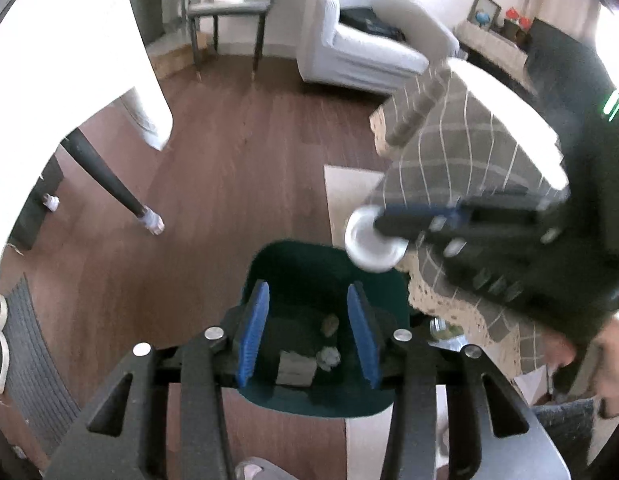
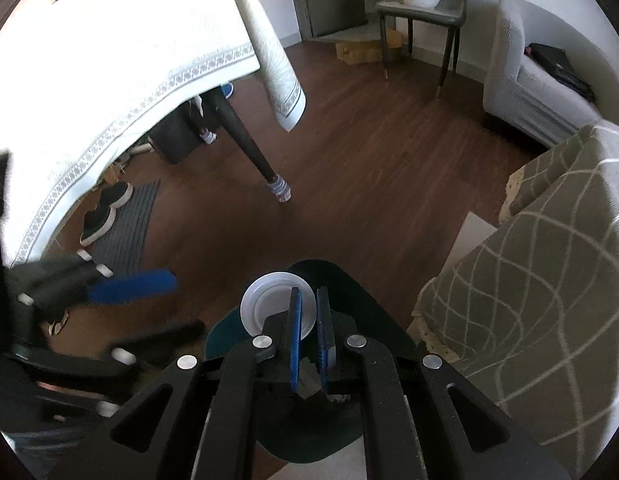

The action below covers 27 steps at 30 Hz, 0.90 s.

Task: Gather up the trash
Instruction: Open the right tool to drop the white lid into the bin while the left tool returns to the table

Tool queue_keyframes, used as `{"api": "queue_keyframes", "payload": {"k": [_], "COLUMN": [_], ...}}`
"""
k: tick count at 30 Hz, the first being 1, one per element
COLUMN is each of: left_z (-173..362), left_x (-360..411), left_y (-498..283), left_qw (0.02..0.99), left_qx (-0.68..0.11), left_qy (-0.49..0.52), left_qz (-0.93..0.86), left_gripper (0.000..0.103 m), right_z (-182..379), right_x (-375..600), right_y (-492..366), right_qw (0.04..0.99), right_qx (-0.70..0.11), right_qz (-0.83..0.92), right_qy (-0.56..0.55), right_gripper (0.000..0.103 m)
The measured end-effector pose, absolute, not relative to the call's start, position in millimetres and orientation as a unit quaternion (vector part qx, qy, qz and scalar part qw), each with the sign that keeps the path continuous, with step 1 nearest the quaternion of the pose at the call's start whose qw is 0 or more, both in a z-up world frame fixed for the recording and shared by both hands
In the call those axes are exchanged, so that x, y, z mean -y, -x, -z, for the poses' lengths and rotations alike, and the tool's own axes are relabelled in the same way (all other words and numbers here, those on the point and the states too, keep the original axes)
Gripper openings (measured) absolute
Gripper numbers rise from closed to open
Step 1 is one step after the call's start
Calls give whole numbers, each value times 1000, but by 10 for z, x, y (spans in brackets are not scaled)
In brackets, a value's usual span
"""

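Right gripper (image 2: 309,320) pinches a white lid (image 2: 265,306) above the green bin (image 1: 321,276); release it centred. Left gripper (image 1: 309,324) hangs open over the bin.

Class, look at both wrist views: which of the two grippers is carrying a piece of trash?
The right gripper: its blue jaws are pinched on the round white plastic lid above the dark green bin. The left gripper is open and empty.

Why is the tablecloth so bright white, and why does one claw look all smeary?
In the left wrist view, the tablecloth is blown out by strong light, and the right claw holding the white lid is smeared by motion. In the right wrist view, the tablecloth's top glares too, the left claw is blurred, and the fisheye lens bends straight edges.
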<state>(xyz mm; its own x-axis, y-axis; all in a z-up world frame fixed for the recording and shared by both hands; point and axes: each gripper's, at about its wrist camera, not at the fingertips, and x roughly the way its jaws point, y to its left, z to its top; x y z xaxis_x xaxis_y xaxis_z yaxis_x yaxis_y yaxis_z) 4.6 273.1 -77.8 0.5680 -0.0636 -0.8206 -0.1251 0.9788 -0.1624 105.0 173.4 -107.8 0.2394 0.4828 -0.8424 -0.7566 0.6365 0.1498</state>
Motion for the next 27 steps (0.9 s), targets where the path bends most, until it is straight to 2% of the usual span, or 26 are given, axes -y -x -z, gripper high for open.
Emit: {"api": "queue_keyframes", "payload": {"k": [4, 17, 27], "left_z": [553, -9, -222], "left_x": [-2785, -2763, -2681], "left_y": [29, 171, 196], "left_qw": [896, 927, 934], "left_qx": [-432, -360, -339], "left_qy": [88, 91, 103], "left_qz": [-48, -57, -42], "left_gripper": [35, 14, 13], "right_z": [1220, 1722, 2090], "right_x": [-1831, -2008, -1939], "right_y": [-1029, -874, -796], "right_qw": [763, 728, 706], "right_qx": [-482, -524, -552], "right_qz": [-402, -398, -384], "right_qy": [156, 194, 221], "right_gripper": [7, 7, 8]}}
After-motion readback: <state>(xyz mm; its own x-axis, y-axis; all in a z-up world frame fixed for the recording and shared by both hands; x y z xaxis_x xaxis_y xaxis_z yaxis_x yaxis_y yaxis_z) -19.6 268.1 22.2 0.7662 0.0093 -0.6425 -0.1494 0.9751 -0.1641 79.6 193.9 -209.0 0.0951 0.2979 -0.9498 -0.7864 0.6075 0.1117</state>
